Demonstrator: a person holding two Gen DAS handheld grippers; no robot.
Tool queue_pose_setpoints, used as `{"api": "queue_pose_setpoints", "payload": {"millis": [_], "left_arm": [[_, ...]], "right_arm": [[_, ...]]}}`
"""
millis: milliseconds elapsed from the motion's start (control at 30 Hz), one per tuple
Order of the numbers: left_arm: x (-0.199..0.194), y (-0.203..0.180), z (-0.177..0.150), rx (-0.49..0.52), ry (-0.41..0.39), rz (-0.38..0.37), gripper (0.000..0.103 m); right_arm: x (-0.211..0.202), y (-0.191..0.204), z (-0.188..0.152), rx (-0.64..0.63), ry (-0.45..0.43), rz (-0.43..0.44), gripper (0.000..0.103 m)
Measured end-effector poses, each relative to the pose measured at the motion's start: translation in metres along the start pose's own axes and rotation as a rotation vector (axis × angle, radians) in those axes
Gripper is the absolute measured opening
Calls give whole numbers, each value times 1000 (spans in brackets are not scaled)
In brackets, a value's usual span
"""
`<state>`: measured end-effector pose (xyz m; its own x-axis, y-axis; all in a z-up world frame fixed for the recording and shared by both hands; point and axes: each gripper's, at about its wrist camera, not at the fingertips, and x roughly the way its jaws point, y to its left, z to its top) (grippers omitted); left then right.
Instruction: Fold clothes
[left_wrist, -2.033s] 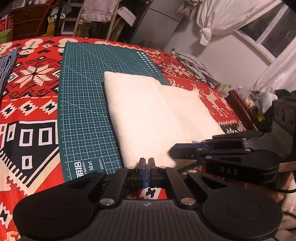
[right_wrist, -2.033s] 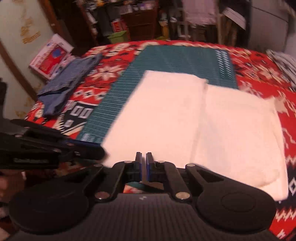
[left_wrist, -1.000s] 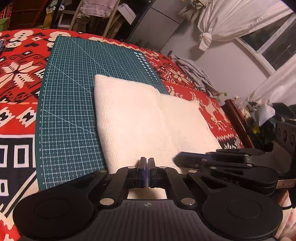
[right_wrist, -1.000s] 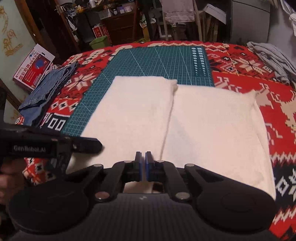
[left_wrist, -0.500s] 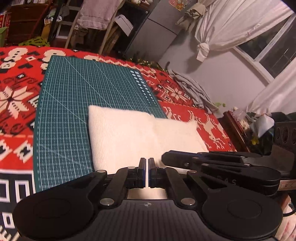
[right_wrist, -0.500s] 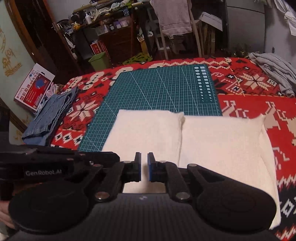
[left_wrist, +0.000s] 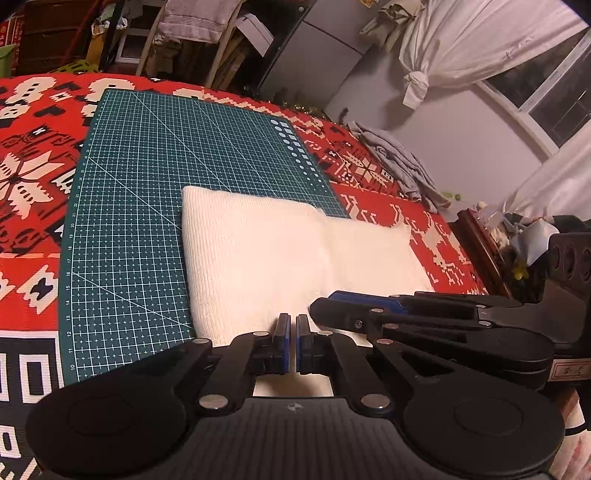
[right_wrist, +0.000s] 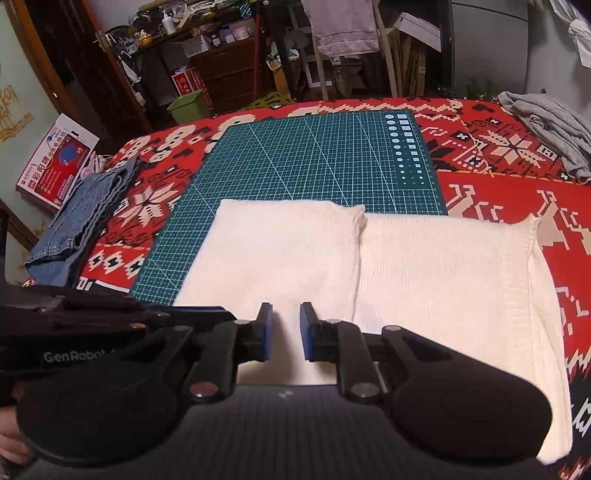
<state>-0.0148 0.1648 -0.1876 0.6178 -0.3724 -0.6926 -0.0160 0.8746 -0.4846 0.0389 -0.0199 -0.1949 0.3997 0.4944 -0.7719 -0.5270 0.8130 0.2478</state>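
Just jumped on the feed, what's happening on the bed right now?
A person is folding a cream sweater with two handheld grippers. It lies partly folded, half on the green cutting mat, half on the red patterned blanket. The right gripper is open above its near edge; the left gripper is nearly shut beside it. Neither holds fabric.

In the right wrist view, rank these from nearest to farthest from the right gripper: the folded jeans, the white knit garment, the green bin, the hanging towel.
1. White knit garment: directly under and ahead of the right gripper.
2. Folded jeans: left, at the bed's edge.
3. Green bin: on the floor beyond the bed, left.
4. Hanging towel: at the back, centre.
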Motion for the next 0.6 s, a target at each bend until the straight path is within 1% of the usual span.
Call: {"api": "queue_pose_setpoints", "payload": {"millis": [167,467,600], "left_arm": [[1,0,0,-1,5,-3,2],[-2,-3,-5,6,13,-7,2],[-4,-4,-2,10,2,-7,2]], "right_arm": [[-1,-3,-1,20,1,5,17],[-9,-6,-7,10,5,-7,17],[-15,-12,-6,26,-13,-4,17]]}}
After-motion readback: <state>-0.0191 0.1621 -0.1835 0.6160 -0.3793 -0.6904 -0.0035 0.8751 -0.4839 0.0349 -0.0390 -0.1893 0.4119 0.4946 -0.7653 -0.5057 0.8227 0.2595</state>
